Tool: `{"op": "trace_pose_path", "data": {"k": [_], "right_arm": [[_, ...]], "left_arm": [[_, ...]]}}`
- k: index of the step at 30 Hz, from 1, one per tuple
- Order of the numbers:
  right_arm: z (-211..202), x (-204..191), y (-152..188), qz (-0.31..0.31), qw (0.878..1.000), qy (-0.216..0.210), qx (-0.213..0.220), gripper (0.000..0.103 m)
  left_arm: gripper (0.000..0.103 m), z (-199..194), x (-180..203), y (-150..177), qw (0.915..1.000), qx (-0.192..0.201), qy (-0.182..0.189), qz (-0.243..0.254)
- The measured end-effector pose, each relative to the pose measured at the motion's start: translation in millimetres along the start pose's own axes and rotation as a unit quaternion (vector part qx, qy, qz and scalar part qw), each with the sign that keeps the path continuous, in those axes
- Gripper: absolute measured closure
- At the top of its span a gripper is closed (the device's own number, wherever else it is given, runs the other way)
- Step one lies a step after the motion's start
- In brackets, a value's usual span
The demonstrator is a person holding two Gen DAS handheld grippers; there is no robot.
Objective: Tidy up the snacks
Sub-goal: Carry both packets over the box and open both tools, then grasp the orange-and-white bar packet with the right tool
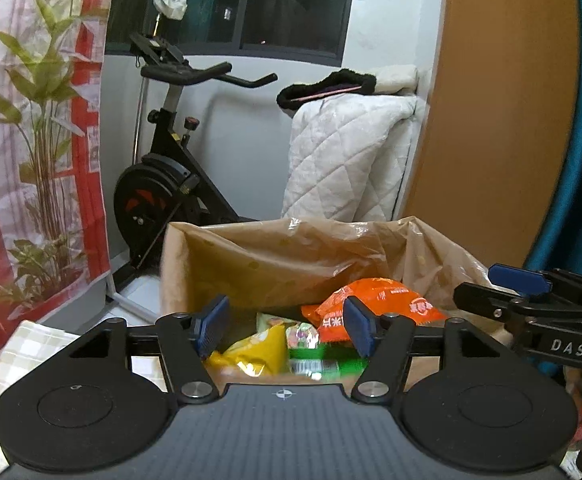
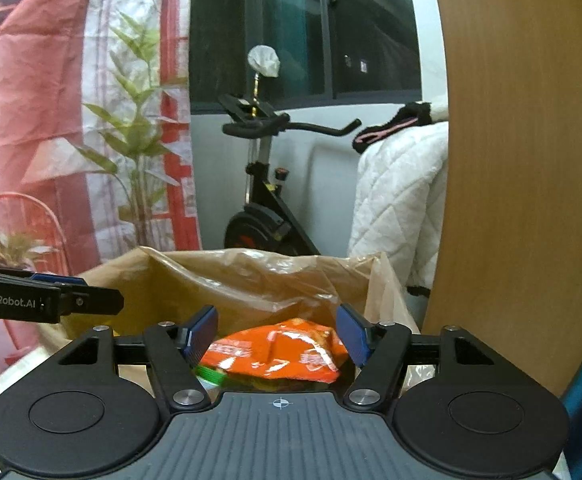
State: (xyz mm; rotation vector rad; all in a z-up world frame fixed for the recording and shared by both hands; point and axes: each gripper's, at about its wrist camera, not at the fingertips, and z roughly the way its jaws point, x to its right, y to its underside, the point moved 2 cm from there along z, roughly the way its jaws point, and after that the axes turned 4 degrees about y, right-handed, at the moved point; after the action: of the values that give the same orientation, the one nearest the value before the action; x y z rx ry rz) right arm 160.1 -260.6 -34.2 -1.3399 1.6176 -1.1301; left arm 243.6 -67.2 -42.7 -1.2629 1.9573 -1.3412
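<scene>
1. The left gripper (image 1: 287, 330) hangs above the near rim of the lined cardboard box (image 1: 195, 248), its blue pads spread wide with nothing between them.
2. Below and just ahead of it, inside the box, lie the snacks from left to right: a yellow packet (image 1: 257, 350), a green packet (image 1: 319, 360), then the orange packet (image 1: 371, 306) on top, leaning toward the box's right side.
3. The orange packet's long axis runs roughly across both views, left to right, so it lies crosswise to the fingers of either tool.
4. The right gripper (image 2: 281, 334) is likewise spread wide and empty, and the orange packet (image 2: 279, 354) sits directly under the gap between its pads, close below.
5. Judgement: the right gripper is the nearer and better centred on the orange packet; the left is better placed for the yellow one.
6. The snacks seen are already in the box.
</scene>
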Motion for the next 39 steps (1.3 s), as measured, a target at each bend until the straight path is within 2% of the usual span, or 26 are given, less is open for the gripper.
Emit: {"op": "trace_pose_path", "data": {"k": [7,11,17,24,30,34,36,38,39], "right_arm": [[-48.1,-8.3,17.8,0.017,1.0,-0.024,-0.008,0.04],[-70.6,-20.9,44.7,0.011,0.999,-0.033,-0.022,0.04],[-88.9,-51.7,102.7,0.005,0.996,-0.056,-0.073,0.04],[-92.4,-101.2,171.3,-0.008,0.982,-0.1,-0.159,0.04],[-98.5,-140.4,208.7,-0.05,0.962,-0.148,-0.223,0.04],[-103.3,-157.1,220.9,-0.077,0.952,-0.166,-0.244,0.041],[-105.6,-156.3,224.3,-0.082,0.949,-0.168,-0.254,0.046],[-108.1,-153.6,228.3,-0.082,0.946,-0.172,-0.263,0.059],[-108.8,-150.7,229.3,-0.08,0.945,-0.175,-0.264,0.06]], "left_arm": [[0.036,-60.4,2.1,26.7,0.9998,-0.014,0.011,0.002],[0.036,-87.7,-2.1,58.1,0.9994,-0.032,0.006,-0.009],[0.036,-110.0,-13.9,114.6,0.9969,-0.067,-0.016,-0.039],[0.036,-119.0,-30.7,155.4,0.9919,-0.077,-0.059,-0.082],[0.036,-123.4,-32.6,175.3,0.9894,-0.092,-0.074,-0.085],[0.036,-124.9,-30.6,179.8,0.9891,-0.095,-0.077,-0.082],[0.036,-123.9,-28.8,181.8,0.9892,-0.098,-0.077,-0.078],[0.036,-121.6,-27.8,183.7,0.9892,-0.1,-0.075,-0.077],[0.036,-120.4,-27.1,184.4,0.9892,-0.101,-0.074,-0.076]]}}
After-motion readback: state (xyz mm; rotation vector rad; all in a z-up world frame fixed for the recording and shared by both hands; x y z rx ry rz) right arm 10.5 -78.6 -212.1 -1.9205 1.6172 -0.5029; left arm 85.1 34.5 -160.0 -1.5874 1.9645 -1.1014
